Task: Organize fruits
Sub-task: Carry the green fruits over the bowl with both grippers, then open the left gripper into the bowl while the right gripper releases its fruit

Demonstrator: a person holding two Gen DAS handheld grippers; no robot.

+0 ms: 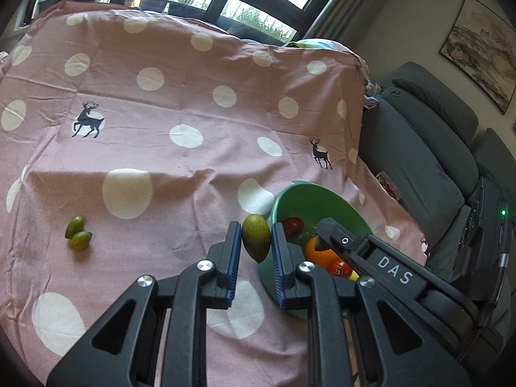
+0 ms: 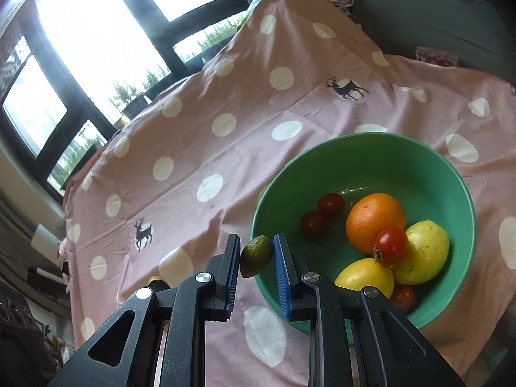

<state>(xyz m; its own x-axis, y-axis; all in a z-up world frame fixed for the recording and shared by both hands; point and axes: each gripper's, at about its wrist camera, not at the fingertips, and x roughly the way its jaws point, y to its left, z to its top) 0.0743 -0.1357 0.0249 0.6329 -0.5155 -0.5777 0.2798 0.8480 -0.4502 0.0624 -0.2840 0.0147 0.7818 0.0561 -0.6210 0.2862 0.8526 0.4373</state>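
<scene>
- left tool (image 1: pixel 256 242) clamped on a green fruit (image 1: pixel 255 237), beside the green bowl (image 1: pixel 322 193) near the worktop's right edge.
- right tool (image 2: pixel 257 256) clamped on a small green fruit (image 2: pixel 256 255) at the bowl's rim.
- two loose green fruits (image 1: pixel 78 233) lie touching toward the left edge.

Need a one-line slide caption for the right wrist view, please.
Right gripper shut on a small green fruit beside the green bowl's rim.

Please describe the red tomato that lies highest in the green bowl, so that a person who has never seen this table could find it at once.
On the pink dotted cloth stands a green bowl of fruit. Inside it, look where the orange meets the two yellow lemons: the tomato rests on top, between them. Unlike the darker tomatoes lower in the bowl, it is bright red, glossy, with a dry stem.
</scene>
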